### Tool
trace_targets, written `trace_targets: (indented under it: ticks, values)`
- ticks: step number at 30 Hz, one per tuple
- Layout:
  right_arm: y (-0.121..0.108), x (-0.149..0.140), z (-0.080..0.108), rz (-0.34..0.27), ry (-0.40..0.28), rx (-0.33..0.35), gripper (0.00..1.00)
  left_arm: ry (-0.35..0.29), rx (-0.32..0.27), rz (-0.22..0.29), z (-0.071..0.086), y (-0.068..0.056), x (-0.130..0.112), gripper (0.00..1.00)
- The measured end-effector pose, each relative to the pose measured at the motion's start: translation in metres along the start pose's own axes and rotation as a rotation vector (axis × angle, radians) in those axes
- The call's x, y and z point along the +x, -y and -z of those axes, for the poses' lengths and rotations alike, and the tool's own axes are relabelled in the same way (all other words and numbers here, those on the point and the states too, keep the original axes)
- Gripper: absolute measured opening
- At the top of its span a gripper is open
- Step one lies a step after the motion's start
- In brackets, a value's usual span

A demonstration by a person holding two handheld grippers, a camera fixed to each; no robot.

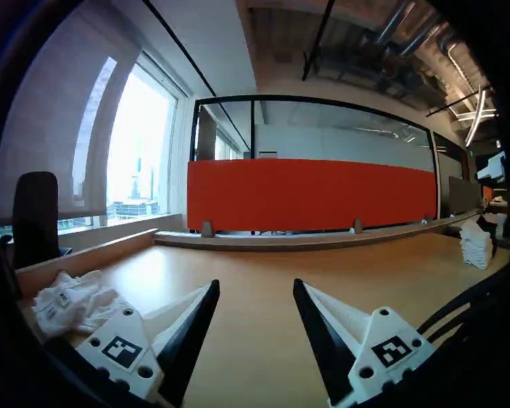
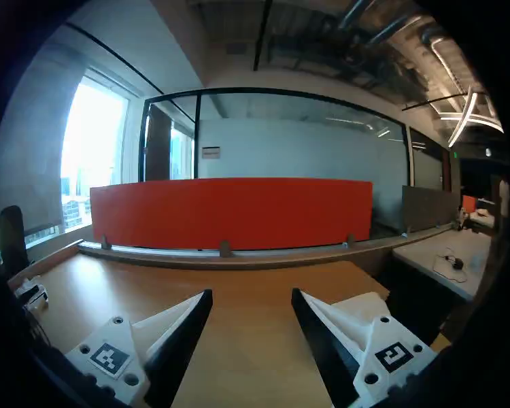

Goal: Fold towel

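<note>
— Any writing you can make out?
— Nothing legible. The jaws of the left gripper point(image 1: 255, 282) each carry a black-and-white square marker point(image 1: 122, 351), a coded pattern rather than letters. The right gripper point(image 2: 251, 292) has the same on its jaws.
— And on the far wall?
— A wall sign point(image 2: 211, 152) with a red band, its print too small to read. The tags point(image 1: 63, 298) on the crumpled towel point(image 1: 85, 289) are just as unclear.

An orange divider point(image 1: 309, 194) backs the wooden desk point(image 1: 268, 272), and a black chair point(image 1: 34, 217) stands by the window point(image 1: 136, 149).
</note>
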State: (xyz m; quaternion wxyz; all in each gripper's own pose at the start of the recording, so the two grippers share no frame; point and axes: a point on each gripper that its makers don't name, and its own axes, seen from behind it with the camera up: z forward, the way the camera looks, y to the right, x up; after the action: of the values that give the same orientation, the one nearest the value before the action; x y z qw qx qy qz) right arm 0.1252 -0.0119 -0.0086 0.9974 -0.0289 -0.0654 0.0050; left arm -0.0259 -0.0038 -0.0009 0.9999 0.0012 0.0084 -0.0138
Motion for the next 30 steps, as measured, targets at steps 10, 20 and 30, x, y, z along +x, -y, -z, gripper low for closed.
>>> trace_targets:
  ticks: [10,20,30]
  values:
    - [0.0018,-0.0030,-0.0002,-0.001,0.001,0.007,0.89,0.000,0.001,-0.005,-0.0007,-0.0005,-0.0021,0.79]
    - [0.0041,-0.0012,-0.0013,0.000,-0.029,0.024,0.90,0.001,0.000,-0.006,-0.0011,-0.0004,-0.0055,1.00]
    - [-0.0029,-0.0004,-0.0059,0.009,-0.098,0.022,0.90,0.000,0.000,-0.005,-0.0023,-0.0010,-0.0066,1.00]
